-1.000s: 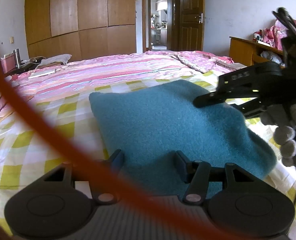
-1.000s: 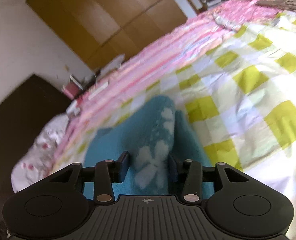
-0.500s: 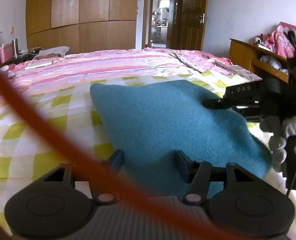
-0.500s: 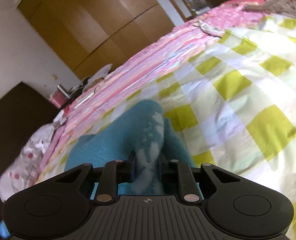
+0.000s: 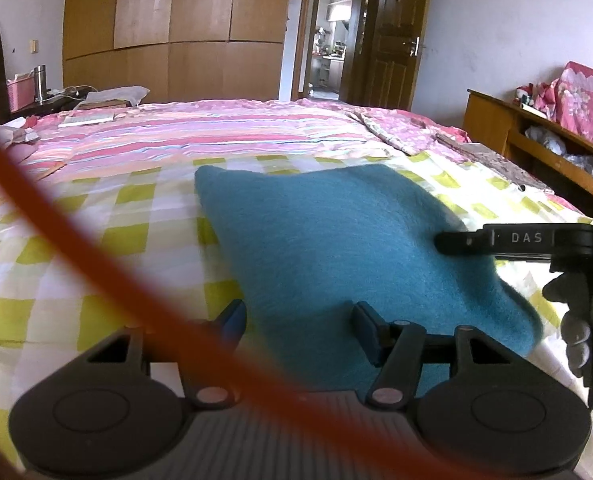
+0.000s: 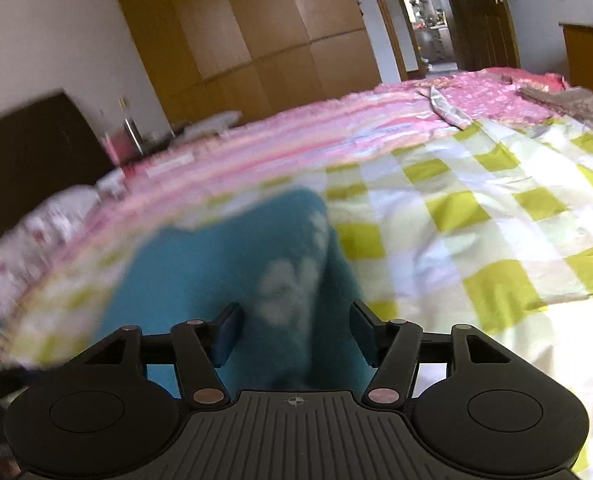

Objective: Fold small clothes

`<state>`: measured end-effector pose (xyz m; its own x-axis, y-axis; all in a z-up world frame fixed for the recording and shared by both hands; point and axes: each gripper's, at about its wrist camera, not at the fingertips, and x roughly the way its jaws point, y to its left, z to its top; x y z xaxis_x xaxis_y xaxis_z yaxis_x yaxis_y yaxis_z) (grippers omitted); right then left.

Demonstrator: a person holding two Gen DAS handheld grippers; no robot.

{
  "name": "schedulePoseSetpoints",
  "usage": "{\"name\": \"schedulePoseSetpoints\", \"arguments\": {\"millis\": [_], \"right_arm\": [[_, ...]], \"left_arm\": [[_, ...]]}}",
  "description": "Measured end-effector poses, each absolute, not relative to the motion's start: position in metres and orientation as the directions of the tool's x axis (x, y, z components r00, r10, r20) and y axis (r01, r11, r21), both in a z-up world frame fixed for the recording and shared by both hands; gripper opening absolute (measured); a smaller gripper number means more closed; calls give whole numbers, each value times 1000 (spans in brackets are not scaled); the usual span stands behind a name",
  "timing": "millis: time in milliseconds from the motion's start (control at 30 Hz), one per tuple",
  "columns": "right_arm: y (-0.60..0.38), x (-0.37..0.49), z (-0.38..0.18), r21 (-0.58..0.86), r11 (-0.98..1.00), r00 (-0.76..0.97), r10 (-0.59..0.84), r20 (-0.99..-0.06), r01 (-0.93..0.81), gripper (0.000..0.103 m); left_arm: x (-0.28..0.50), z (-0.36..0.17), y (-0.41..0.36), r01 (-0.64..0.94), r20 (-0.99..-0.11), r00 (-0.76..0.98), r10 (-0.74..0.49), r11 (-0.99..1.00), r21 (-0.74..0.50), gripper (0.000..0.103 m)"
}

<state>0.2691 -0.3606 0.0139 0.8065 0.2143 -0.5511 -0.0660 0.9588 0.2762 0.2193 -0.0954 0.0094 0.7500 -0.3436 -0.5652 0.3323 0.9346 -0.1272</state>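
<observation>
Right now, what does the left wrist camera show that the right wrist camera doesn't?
Only the left wrist view shows the right gripper from outside, reaching in over the teal cloth, with a gloved hand behind it, a blurred orange cable across the lens, and a wooden shelf by the wall. Only the right wrist view shows the pale flower pattern on a raised fold of the cloth between the right gripper's parted fingers, which have just been opening. Both show the cloth on the checked bedspread, the wardrobe and the open door.
</observation>
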Motion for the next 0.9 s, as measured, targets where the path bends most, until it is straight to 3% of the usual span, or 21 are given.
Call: {"name": "schedulePoseSetpoints", "arguments": {"millis": [233,333,533,733,900], "right_arm": [[-383,281,-5,394,919,788,255,-560,-18,60],[-391,281,-10,435,900,774,284,-565,-13,70],[-396,288,-20,553,833,734,367,-572,15,71],[-391,280,-18,604,797,735,391,-555,32,55],[-376,259,-16,650,759,699,454,-553,21,52]], "left_arm": [[217,11,-77,308,-546,755,-362,932,-192,69],[224,7,-72,306,-552,737,-391,920,-244,71],[254,-8,-83,321,-587,659,-470,882,-346,74],[245,-5,-85,328,-591,658,-467,884,-334,73],[204,6,-59,342,-612,663,-432,901,-265,73]]}}
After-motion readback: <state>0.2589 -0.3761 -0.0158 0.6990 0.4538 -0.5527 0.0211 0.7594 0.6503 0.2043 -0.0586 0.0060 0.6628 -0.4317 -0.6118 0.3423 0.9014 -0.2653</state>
